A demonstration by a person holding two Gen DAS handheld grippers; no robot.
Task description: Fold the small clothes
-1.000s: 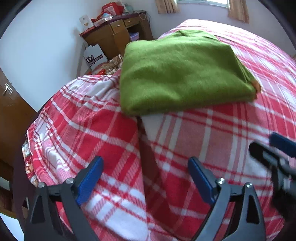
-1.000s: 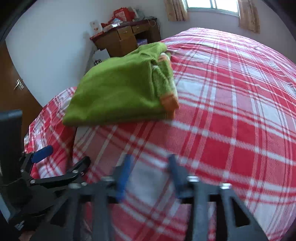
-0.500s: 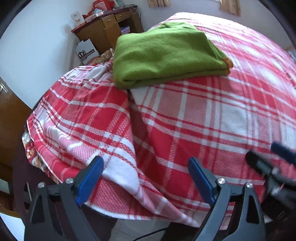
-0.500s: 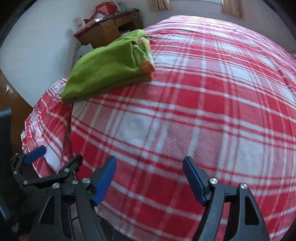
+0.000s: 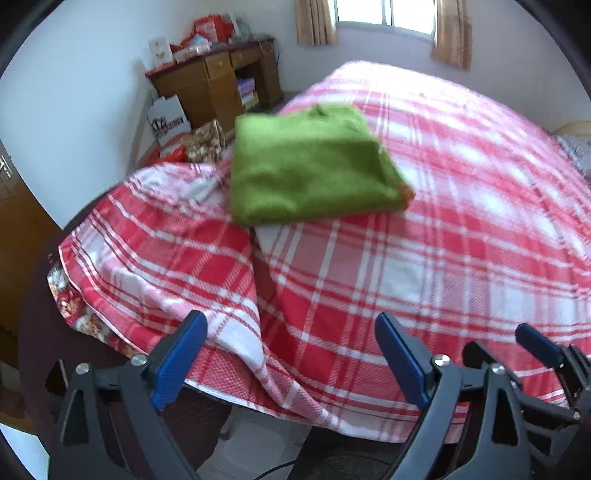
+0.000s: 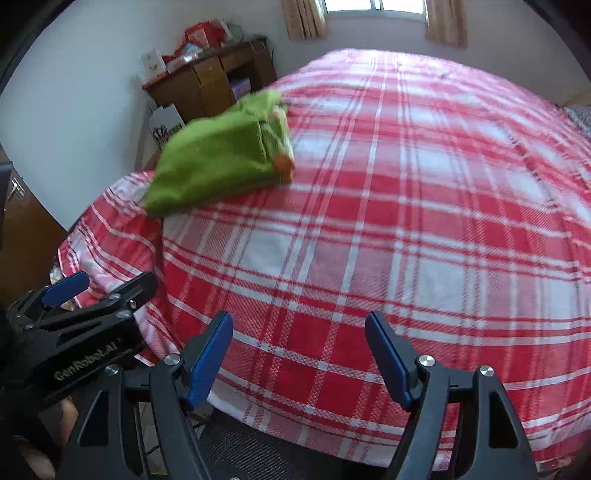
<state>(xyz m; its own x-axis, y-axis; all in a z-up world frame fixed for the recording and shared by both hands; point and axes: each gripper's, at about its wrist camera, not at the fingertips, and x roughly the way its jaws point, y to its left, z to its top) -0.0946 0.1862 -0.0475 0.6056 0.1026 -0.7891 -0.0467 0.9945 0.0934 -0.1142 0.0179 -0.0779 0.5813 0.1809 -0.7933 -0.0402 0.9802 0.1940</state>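
Lying folded near the left corner of the bed (image 5: pixel 461 236), the green garment (image 5: pixel 310 166) rests flat on the red-and-white checked bedspread (image 6: pixel 406 229), a bit of orange trim showing at its right edge. Both claws hang over the near edge of the bed, well apart from the garment. The left claw (image 5: pixel 291 363) stands wide, nothing between its blue pads (image 5: pixel 181 360), only the draped hem of the bedspread below. The right claw (image 6: pixel 299 360) also stands wide with an empty gap; its jaws have just been opening. In the right wrist view the left claw shows at the lower left (its black frame carries white lettering), and in the left wrist view the right claw pokes in at the lower right. A fold runs down the bedspread from under the garment to the hem. Against the far wall stands a wooden desk (image 5: pixel 221 85) piled with red and white boxes, a white paper bag (image 5: pixel 168 118) on the floor beside it. Curtains (image 5: pixel 316 22) frame a window (image 5: pixel 384 14) behind the bed.
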